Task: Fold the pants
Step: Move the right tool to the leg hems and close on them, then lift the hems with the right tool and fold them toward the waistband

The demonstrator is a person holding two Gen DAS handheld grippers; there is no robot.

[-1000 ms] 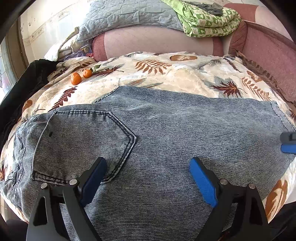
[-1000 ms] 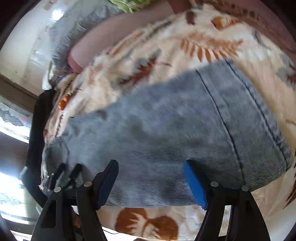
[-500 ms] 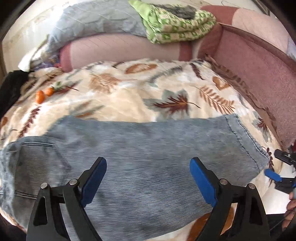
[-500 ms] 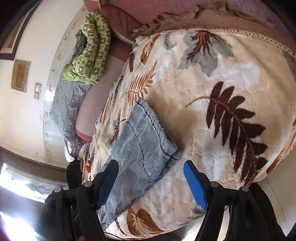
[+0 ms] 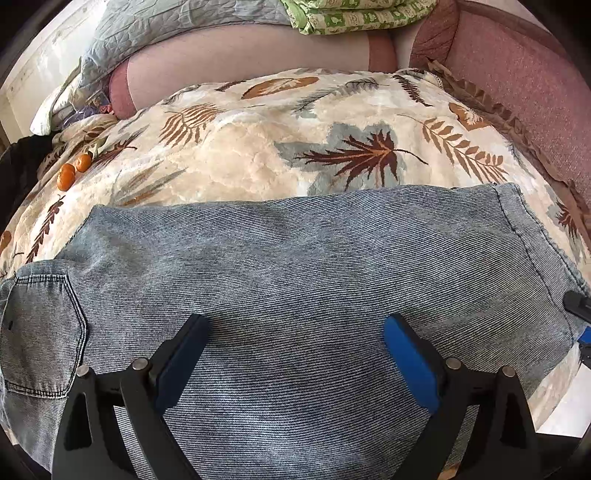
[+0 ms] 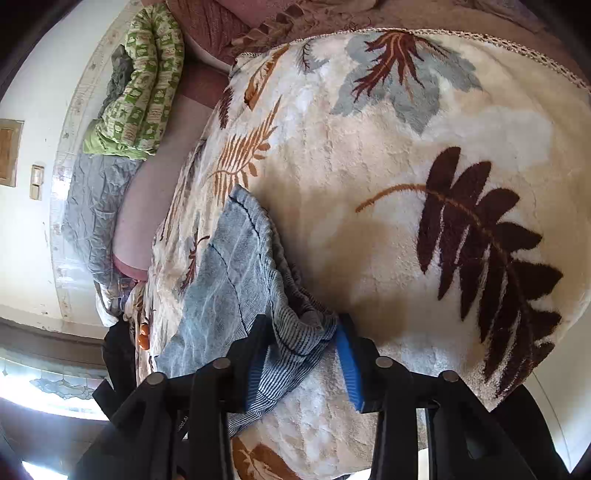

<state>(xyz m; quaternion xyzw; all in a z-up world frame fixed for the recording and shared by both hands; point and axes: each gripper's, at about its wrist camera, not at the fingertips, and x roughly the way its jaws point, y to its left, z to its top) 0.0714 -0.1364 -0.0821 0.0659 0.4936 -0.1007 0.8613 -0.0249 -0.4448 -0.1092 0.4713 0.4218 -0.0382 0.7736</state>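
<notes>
Light blue denim pants (image 5: 295,266) lie flat across a leaf-print blanket (image 5: 258,147) on a bed, back pocket at the left, leg hem at the right. My left gripper (image 5: 293,339) is open and hovers over the middle of the leg. My right gripper (image 6: 301,345) sits at the near corner of the leg hem (image 6: 291,332); its jaws straddle the hem cloth with a narrowed gap between them. Its tip also shows at the right edge of the left wrist view (image 5: 580,314).
Two small oranges (image 5: 72,168) lie at the blanket's far left. A pink bolster (image 5: 240,59), a grey quilt (image 5: 166,22) and a green folded blanket (image 6: 140,81) lie along the back. A pink upholstered side (image 5: 517,81) bounds the right. The bed's near edge runs just below the pants.
My right gripper has come down to the hem corner and its jaws have narrowed around the cloth. My left gripper has dropped closer over the leg.
</notes>
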